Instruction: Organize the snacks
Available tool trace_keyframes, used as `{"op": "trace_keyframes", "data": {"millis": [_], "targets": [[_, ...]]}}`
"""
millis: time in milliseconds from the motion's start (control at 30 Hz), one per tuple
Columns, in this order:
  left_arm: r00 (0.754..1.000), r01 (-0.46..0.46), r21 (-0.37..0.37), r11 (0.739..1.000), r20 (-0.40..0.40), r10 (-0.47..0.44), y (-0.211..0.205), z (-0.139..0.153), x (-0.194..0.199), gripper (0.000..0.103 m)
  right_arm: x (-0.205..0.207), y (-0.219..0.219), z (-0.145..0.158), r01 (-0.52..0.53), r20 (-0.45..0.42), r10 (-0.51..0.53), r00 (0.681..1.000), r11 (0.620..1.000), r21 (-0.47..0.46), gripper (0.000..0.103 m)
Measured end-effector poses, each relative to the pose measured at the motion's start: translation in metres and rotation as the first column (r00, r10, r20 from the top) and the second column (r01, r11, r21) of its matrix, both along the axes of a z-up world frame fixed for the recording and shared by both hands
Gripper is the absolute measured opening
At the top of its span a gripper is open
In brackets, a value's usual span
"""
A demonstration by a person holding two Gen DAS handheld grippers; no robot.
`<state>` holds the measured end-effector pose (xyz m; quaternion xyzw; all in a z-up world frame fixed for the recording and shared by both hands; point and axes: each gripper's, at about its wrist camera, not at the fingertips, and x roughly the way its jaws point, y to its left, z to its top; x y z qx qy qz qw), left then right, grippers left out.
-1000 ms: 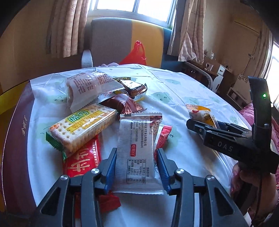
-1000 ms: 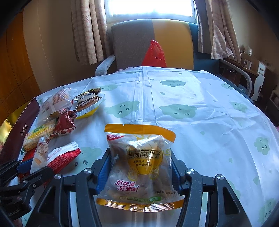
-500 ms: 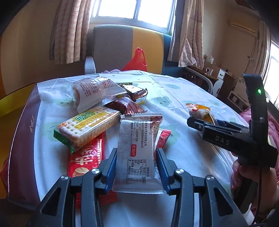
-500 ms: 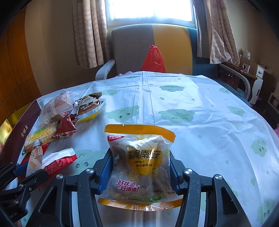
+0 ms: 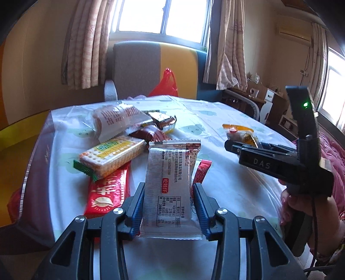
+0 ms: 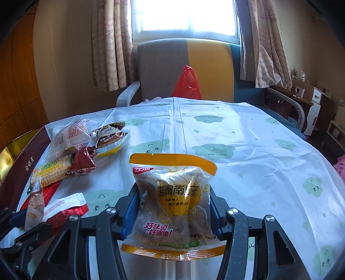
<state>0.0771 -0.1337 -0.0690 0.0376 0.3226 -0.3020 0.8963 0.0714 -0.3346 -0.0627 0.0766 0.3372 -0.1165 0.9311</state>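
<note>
Left hand-held gripper (image 5: 169,200) pinches silver packet (image 5: 169,189) — apparently upright; right (image 6: 173,212) pinches bun bag (image 6: 172,204).

Bright daylight floods through a window (image 6: 185,17) at twelve o'clock, flanked by beige patterned curtains (image 6: 112,43). Below it stands an armchair (image 6: 187,71) with grey, yellow and blue panels, a red plastic bag (image 6: 187,84) on its seat. At two o'clock a wooden cabinet (image 5: 258,103) lines the ochre wall (image 5: 32,64), under an air conditioner (image 5: 295,34).
</note>
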Motion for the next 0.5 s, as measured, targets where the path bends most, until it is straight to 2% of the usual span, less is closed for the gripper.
{"op": "trace_keyframes", "data": {"millis": [133, 500], "targets": [[1.0, 0.018, 0.0, 1.0, 0.026, -0.018, 0.002, 0.004, -0.01, 0.044, 0.001, 0.0, -0.001, -0.001, -0.006, 0.001, 1.0, 1.0, -0.002, 0.056], [1.0, 0.004, -0.085, 0.996, 0.023, -0.002, 0.02, 0.022, -0.02, 0.044, 0.0, 0.002, -0.001, -0.001, -0.002, 0.001, 1.0, 1.0, -0.017, 0.056]]}}
